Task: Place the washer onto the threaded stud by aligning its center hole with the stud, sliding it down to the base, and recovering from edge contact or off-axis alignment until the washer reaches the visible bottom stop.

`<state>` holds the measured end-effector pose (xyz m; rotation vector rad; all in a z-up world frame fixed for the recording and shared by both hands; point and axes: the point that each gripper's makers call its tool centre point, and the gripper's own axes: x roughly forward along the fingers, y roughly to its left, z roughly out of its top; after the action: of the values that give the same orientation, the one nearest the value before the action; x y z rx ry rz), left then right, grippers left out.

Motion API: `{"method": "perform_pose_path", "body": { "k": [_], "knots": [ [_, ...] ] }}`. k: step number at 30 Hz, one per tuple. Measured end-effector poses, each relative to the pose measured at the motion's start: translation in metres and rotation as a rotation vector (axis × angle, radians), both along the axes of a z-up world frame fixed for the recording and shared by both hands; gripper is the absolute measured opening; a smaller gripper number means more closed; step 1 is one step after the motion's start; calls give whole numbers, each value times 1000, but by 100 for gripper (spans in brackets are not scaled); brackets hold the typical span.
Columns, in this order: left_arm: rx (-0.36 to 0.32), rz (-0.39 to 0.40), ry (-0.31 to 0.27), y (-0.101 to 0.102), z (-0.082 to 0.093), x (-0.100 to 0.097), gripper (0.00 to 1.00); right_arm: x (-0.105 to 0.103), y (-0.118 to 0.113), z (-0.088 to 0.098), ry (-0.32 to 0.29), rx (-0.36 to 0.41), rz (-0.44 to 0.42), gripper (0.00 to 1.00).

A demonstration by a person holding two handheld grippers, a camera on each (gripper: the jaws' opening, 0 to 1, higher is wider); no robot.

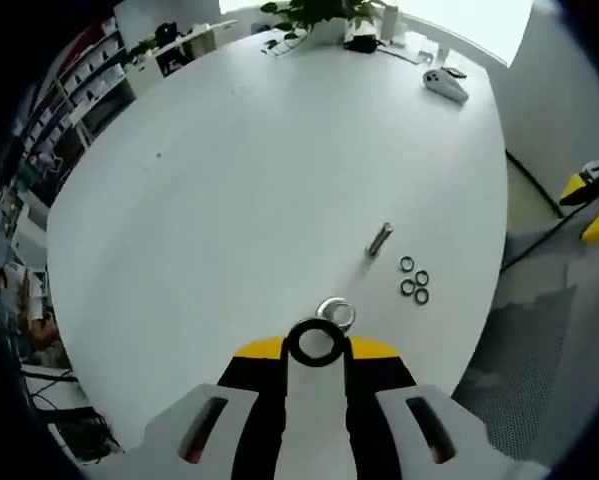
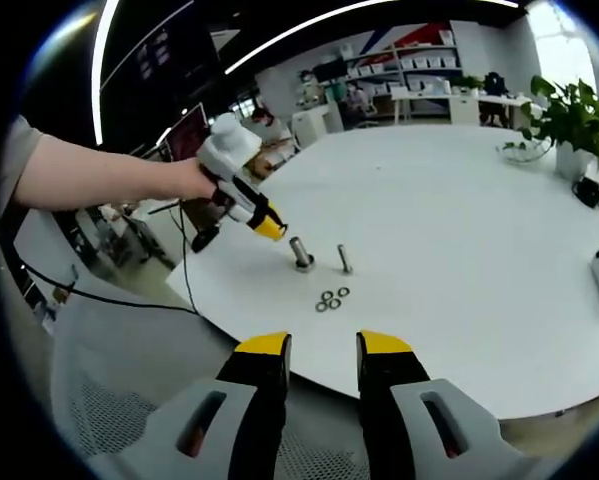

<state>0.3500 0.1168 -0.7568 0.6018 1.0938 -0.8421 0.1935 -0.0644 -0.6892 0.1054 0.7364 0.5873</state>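
White round table (image 2: 459, 240) in an open office, shelving and a potted plant (image 2: 569, 120) at the far side; no legible writing anywhere. Wide bare tabletop around the parts, which sit close to the near edge. Upright threaded stud (image 2: 301, 253) on its base, a second bolt (image 2: 345, 259) beside it, four small rings (image 2: 331, 298) nearby. Left gripper (image 1: 316, 345), hand-held, jaws nearly together, clamped on a washer (image 1: 315, 343) just above the stud. Right gripper (image 2: 322, 350) jaws apart, empty, off the table edge.

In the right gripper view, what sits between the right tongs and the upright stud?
The cluster of small washers lies on the white table, between the open right tongs and the stud.
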Motion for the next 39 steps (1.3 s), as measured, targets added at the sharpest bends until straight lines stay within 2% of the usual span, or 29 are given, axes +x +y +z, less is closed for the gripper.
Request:
{"method": "perform_pose_path", "body": {
  "k": [3, 11, 21, 31, 39],
  "knots": [
    [18, -40, 1, -7, -2, -1, 19, 0, 0, 1, -3, 2, 0, 29],
    [50, -81, 28, -17, -10, -3, 19, 0, 0, 1, -5, 0, 1, 28],
    [98, -141, 48, -22, -22, -4, 19, 1, -1, 1, -6, -2, -4, 28],
    [152, -173, 70, -23, -42, -1, 19, 1, -2, 1, -5, -5, -14, 28],
    [179, -164, 96, -22, -58, -4, 19, 2, -3, 1, -4, -6, -21, 28]
  ]
}}
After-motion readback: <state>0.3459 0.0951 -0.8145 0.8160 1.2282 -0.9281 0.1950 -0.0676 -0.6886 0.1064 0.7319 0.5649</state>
